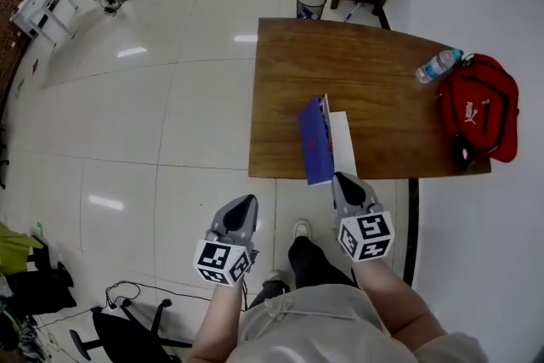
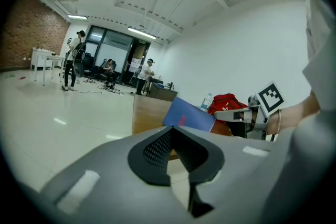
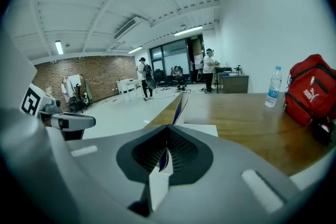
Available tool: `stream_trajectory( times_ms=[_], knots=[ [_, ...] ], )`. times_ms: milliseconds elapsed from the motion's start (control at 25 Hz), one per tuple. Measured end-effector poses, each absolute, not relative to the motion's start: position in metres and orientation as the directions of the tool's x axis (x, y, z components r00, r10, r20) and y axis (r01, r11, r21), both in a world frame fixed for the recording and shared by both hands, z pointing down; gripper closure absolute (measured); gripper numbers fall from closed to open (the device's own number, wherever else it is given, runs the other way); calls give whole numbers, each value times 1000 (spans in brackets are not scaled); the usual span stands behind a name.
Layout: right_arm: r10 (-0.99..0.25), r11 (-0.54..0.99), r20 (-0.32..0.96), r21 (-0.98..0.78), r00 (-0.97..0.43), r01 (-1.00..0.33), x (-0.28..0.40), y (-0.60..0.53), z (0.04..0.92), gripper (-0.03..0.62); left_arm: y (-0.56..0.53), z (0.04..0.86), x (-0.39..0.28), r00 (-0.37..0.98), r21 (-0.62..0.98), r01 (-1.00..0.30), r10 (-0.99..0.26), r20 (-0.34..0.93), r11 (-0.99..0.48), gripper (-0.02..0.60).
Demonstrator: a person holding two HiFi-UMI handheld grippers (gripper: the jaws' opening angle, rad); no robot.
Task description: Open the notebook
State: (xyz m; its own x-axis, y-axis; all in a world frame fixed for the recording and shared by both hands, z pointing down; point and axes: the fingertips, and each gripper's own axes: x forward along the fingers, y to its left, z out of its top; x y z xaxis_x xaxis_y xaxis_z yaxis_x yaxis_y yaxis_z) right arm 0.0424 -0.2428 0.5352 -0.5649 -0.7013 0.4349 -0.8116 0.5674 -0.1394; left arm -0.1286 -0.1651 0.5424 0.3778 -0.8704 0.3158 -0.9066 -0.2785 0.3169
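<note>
The notebook [image 1: 327,140] lay at the near edge of the brown wooden tabletop [image 1: 374,72], with its blue cover [image 1: 314,142] raised on edge beside a white page [image 1: 342,144]. A water bottle [image 1: 438,65] and a red bag [image 1: 480,104] sat at the tabletop's right end. A wastebasket [image 1: 311,2] stood beyond on the glossy white floor [image 1: 127,123]. The right hand-held gripper [image 1: 344,180] was clenched on the cover's near edge. The left hand-held gripper [image 1: 246,201] hung closed and empty over the floor, left of the tabletop.
</note>
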Motion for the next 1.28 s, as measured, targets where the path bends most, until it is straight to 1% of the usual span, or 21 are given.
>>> stream_trajectory(
  times_ms=[280, 480, 640, 880, 1200, 1280],
  knots=[
    [-611, 684, 407, -162, -680, -711, -39, -219, 531, 580, -134, 543, -163, 298, 321, -927, -898, 323, -192, 577],
    [-541, 732, 434, -178, -720, -658, -79, -207, 550, 577, -117, 557, -184, 242, 343, -932, -910, 337, -120, 575],
    [-471, 764, 484, -195, -738, -615, -101, -198, 579, 574, -107, 571, -196, 198, 359, -931, -911, 362, -59, 577],
    [-391, 786, 562, -209, -729, -582, -121, -188, 628, 574, -92, 596, -207, 159, 360, -933, -899, 409, -1, 575],
    [-352, 765, 607, -252, -713, -593, -121, -185, 663, 574, -79, 632, -206, 142, 361, -932, -877, 460, 38, 577],
    [-352, 756, 600, -271, -719, -596, -117, -186, 660, 549, -80, 631, -204, 147, 364, -931, -877, 458, 34, 575]
  ],
)
